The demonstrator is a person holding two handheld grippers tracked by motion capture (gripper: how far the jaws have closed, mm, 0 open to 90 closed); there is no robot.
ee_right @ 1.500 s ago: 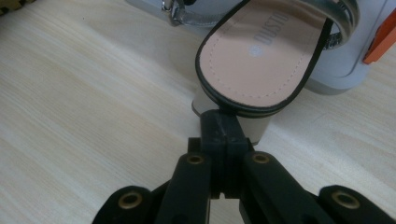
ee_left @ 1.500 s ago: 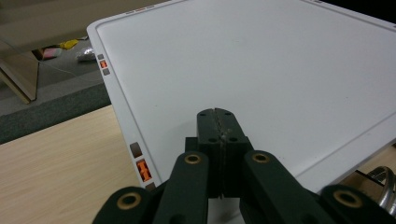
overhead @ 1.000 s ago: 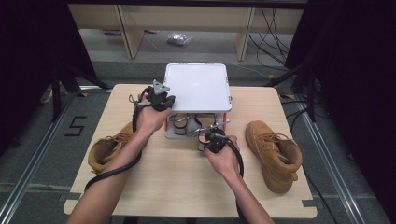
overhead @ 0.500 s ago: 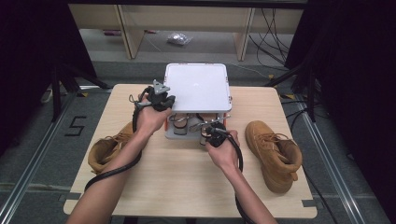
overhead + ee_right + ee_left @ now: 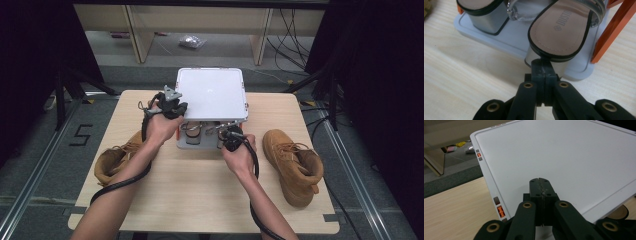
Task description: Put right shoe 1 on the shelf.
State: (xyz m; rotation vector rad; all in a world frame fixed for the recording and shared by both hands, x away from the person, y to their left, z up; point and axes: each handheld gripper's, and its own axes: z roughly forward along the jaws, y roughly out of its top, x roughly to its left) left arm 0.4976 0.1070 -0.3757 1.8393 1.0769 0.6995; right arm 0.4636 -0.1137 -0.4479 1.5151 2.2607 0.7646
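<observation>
Left to right across the wooden table (image 5: 200, 195): a tan boot (image 5: 116, 159) lies at the left edge, partly hidden behind the person's left forearm. The left gripper (image 5: 171, 106), jaws pressed together on nothing, rests at the left rim of the white lid (image 5: 211, 93) that roofs a two-level shoe rack (image 5: 196, 144) with orange posts. Under the lid stand two silver block-heeled sandals (image 5: 564, 27); the lid hides most of them from above. The right gripper (image 5: 543, 67), jaws likewise closed and empty, sits just at the heel of the nearer sandal. A second tan boot (image 5: 294, 162) stands apart at the right.
</observation>
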